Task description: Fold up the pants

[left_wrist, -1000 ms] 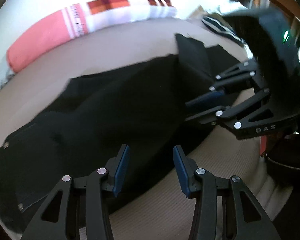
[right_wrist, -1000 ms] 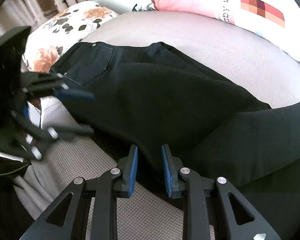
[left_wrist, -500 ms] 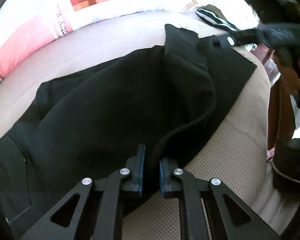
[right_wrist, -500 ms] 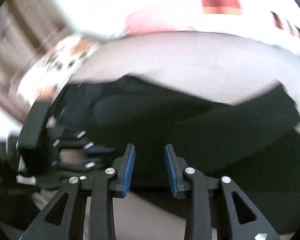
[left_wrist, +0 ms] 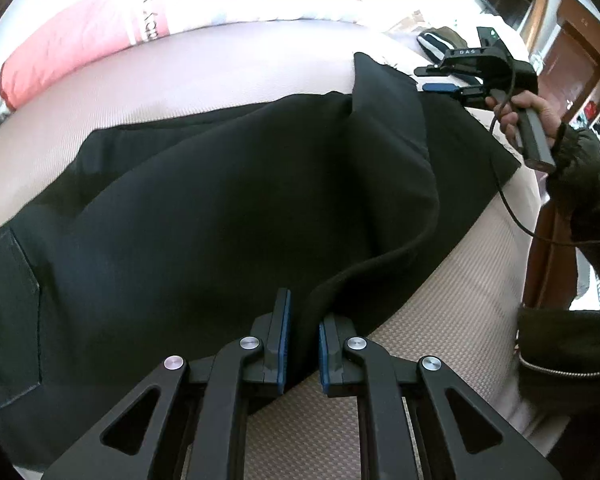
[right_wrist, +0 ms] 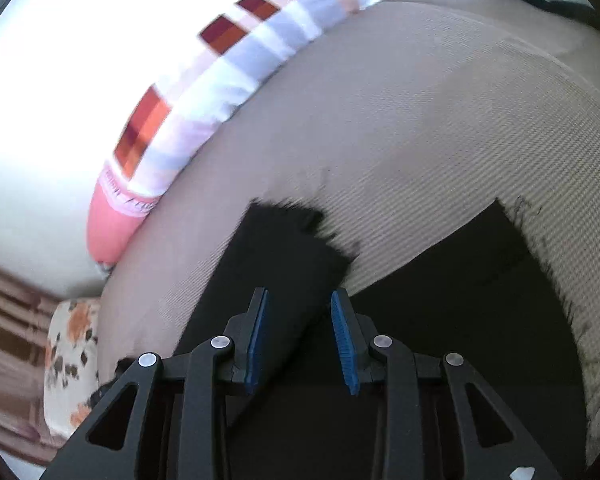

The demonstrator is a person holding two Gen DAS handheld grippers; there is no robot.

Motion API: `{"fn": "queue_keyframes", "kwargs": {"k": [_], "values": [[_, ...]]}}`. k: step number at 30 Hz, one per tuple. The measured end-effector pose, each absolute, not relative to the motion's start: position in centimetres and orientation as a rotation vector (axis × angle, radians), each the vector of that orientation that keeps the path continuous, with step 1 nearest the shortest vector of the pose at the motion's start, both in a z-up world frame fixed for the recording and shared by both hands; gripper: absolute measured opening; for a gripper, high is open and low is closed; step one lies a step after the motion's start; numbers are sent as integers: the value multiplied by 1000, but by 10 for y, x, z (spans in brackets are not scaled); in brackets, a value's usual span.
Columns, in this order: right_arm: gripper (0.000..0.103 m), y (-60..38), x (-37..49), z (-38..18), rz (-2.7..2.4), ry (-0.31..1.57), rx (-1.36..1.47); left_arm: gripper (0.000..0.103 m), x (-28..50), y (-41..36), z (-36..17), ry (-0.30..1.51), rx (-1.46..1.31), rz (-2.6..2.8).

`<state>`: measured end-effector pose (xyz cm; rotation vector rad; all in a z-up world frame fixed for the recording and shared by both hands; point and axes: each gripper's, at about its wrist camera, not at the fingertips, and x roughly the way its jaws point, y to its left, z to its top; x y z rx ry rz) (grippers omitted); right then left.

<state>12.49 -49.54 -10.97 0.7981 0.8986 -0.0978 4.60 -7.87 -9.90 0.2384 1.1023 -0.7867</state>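
— Left gripper (left_wrist: 302,344): pinched tight on a raised fold at the near edge of the black pants (left_wrist: 220,208), blue pads (left_wrist: 285,344) pressed into the cloth from both sides.

— And the right gripper (right_wrist: 300,340)?

— Parted, pads apart, hovering over the leg ends. Black cloth seen between the fingers, but no squeeze from either pad. Nothing held.

— Seen from the left camera?

— Right gripper (left_wrist: 440,78) above the far hem, carried by a hand (left_wrist: 524,116) in a dark sleeve (left_wrist: 588,192).

— Where are the pants?

— Spread across a beige woven mattress (left_wrist: 440,300), back pocket (left_wrist: 8,320) to the left, legs running away to the right. One frayed hem (right_wrist: 300,216) just ahead of the right fingers. Pink and white pillow (left_wrist: 140,20) along the far edge.
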Motion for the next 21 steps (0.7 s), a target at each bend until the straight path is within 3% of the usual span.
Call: {"fn": "queue_keyframes", "kwargs": {"k": [7,9,18,21], "values": [[20,-512,141,-122,-92,882,869,13,47,-79,-101,1119,217,-768],[6,-514,142,-123,-91,896,873,13,46,-79,-102,1121,216,-762],[3,-492,79,-18,-210,772,537,13,43,-83,-95,1081,252,-758],[3,-491,31,-13,-308,787,475,13,39,-87,-95,1055,285,-767]]}}
